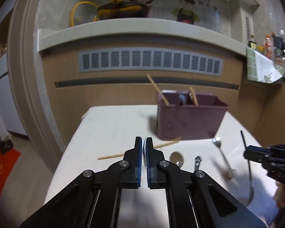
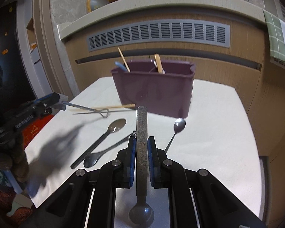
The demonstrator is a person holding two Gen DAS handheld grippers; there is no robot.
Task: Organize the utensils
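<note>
A purple utensil holder (image 1: 190, 117) (image 2: 153, 89) stands at the back of the white table and holds chopsticks (image 1: 156, 89) and a blue-handled piece. My left gripper (image 1: 144, 144) is shut on a thin metal utensil (image 2: 89, 109) with a looped end, seen held above the table in the right wrist view. My right gripper (image 2: 142, 142) is shut on a dark textured-handle spoon (image 2: 142, 133), handle forward, bowl toward the camera; it also shows in the left wrist view (image 1: 247, 152). Loose spoons (image 2: 104, 134) (image 2: 177, 127) and a chopstick (image 2: 112, 106) lie on the table.
The white table (image 2: 218, 133) ends close at left and right. A wooden cabinet with a grey vent (image 1: 150, 60) stands behind it. A counter ledge (image 1: 123, 30) runs above. A red mat (image 1: 1, 169) lies on the floor at left.
</note>
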